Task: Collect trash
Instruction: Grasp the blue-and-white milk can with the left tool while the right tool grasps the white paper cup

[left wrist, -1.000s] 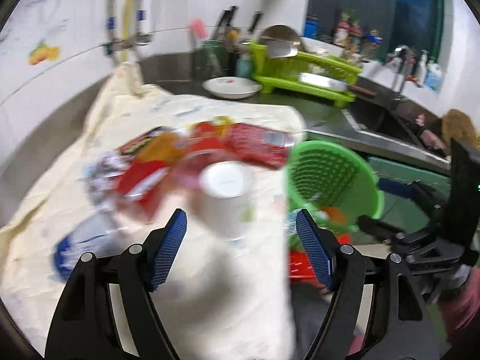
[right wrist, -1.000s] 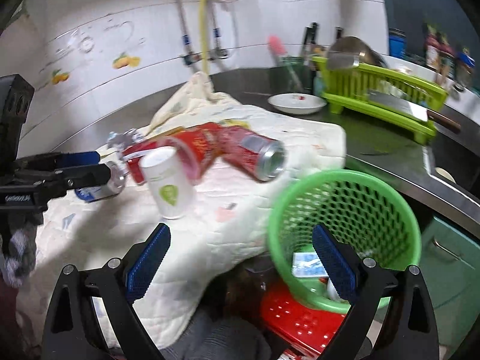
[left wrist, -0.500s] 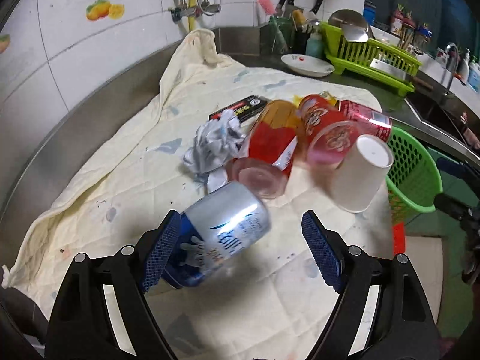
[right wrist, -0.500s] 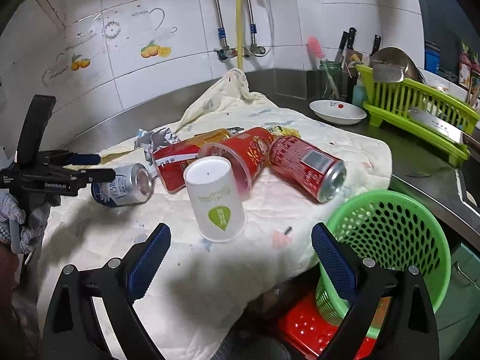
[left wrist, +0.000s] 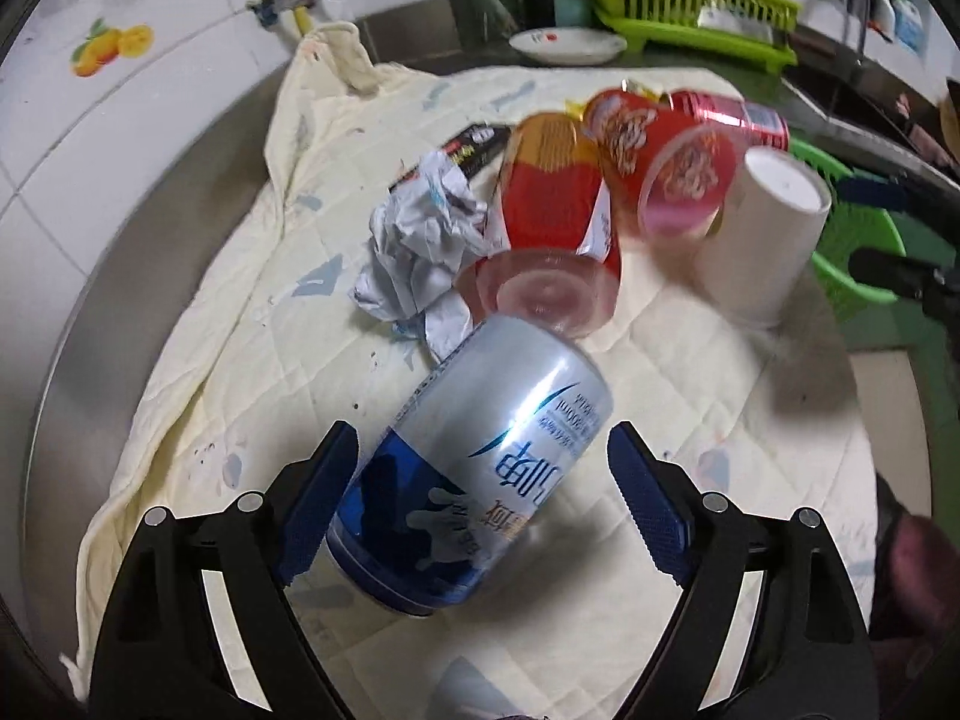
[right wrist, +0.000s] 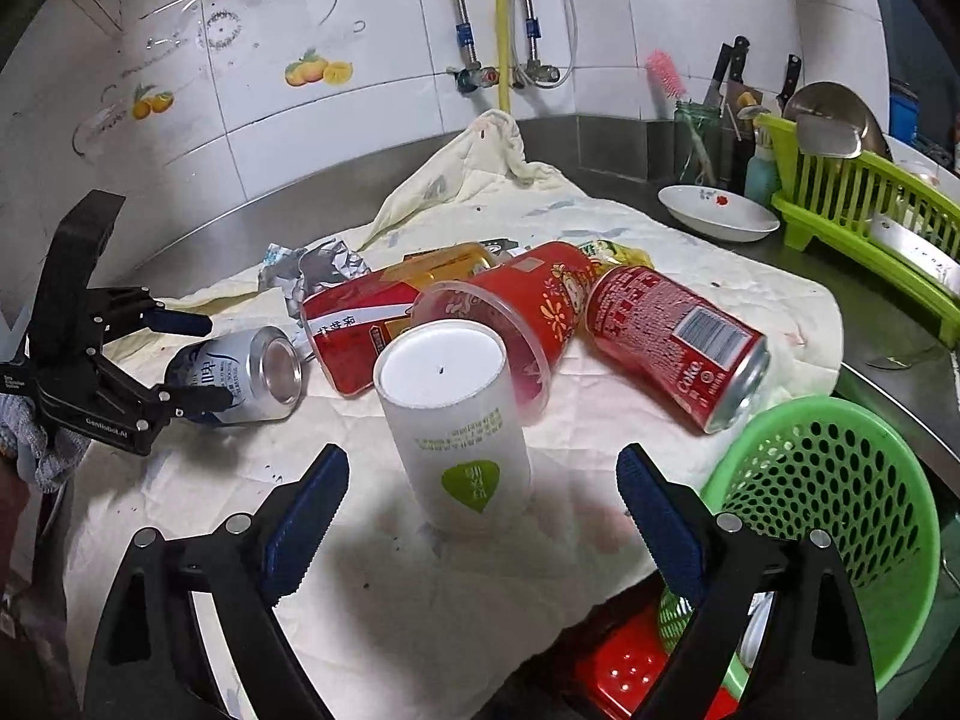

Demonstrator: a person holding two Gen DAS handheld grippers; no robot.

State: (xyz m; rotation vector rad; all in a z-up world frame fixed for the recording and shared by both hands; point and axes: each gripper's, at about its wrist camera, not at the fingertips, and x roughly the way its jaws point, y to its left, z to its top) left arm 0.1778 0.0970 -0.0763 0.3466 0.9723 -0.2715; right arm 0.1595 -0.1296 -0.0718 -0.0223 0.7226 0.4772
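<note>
A silver-and-blue can [left wrist: 480,462] lies on the cream cloth [left wrist: 240,312] between the open fingers of my left gripper [left wrist: 480,516]; it also shows in the right wrist view [right wrist: 240,378], where the left gripper [right wrist: 186,360] straddles it. An upturned white paper cup [right wrist: 456,420] stands just ahead of my open right gripper [right wrist: 480,516]. Behind it lie a red Coke can [right wrist: 678,348], red plastic cups [right wrist: 528,312] and crumpled paper [left wrist: 420,246]. A green basket [right wrist: 840,510] sits below the counter edge at right.
A green dish rack [right wrist: 864,222], a white dish [right wrist: 714,213] and a knife jar [right wrist: 696,138] stand at the back right of the steel counter. Pipes and a yellow hose [right wrist: 504,18] hang on the tiled wall. A red item [right wrist: 624,666] lies under the basket.
My left gripper has swung from the basket side over to the silver-and-blue can and closed in so the can sits between its fingers. My right gripper has moved toward the white cup.
</note>
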